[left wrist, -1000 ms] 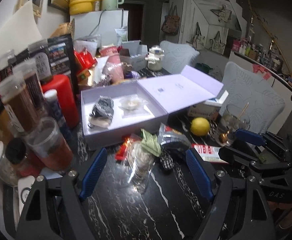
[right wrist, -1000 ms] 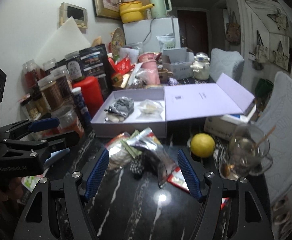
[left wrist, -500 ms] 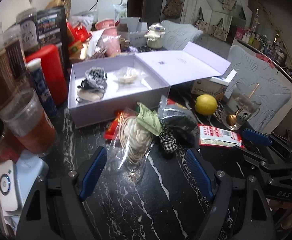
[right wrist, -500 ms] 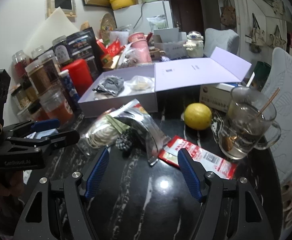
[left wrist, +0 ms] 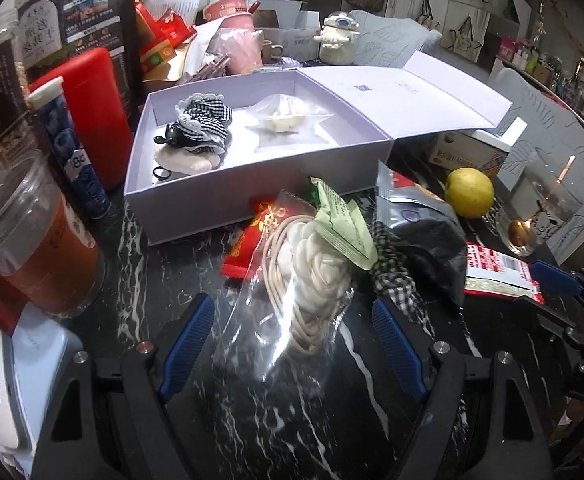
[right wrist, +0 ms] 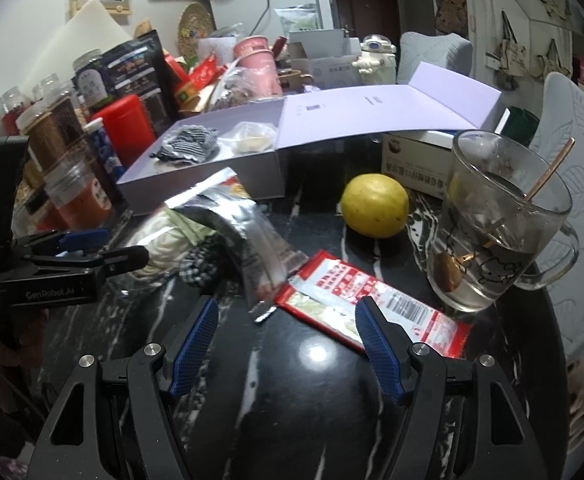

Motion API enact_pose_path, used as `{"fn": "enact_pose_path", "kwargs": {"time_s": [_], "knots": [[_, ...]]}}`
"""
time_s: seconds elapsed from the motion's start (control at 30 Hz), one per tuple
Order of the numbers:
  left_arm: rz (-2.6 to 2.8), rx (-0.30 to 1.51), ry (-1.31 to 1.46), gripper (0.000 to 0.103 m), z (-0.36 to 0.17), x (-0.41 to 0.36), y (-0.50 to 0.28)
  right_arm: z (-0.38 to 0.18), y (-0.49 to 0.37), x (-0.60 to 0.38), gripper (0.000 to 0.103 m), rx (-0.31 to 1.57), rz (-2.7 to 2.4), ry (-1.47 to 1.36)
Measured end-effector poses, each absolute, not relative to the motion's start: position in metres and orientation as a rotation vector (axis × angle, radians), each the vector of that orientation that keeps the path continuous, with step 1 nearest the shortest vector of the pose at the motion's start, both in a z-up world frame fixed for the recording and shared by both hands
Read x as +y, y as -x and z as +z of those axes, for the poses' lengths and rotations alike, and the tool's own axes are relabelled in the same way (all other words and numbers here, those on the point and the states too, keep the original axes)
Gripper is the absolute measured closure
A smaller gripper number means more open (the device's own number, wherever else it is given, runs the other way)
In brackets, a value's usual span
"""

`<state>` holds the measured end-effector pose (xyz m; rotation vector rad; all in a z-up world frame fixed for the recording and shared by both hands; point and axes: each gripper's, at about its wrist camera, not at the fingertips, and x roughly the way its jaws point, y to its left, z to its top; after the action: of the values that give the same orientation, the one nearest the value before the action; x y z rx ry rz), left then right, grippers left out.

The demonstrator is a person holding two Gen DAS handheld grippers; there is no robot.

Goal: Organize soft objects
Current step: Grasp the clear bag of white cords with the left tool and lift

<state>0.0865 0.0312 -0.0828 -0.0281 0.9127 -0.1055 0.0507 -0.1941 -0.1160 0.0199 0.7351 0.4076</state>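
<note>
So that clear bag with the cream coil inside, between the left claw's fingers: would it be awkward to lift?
Probably. The clear bag looks thin and crinkly, so it would likely sag and slip. Its cream coil seems soft and light. The open left claw may pinch only film.

A black, white-veined marble tabletop [left wrist: 276, 408] carries an open lilac box [left wrist: 196, 204], a clear bag of cream hair ties [left wrist: 311, 276], a silver foil pouch [right wrist: 248, 236], a red sachet [right wrist: 371, 308], a lemon [right wrist: 373, 210], a glass mug [right wrist: 495, 232] and a plastic cup of brown drink [left wrist: 32, 248].
</note>
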Motion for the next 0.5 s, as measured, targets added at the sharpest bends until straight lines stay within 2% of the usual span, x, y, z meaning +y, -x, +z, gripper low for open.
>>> {"fn": "enact_pose_path", "kwargs": {"time_s": [0.5], "knots": [[-0.139, 0.975, -0.035, 0.021, -0.111, 0.016, -0.121, -0.139, -0.072, -0.222, 0.019, 0.814, 0.308, -0.004]]}}
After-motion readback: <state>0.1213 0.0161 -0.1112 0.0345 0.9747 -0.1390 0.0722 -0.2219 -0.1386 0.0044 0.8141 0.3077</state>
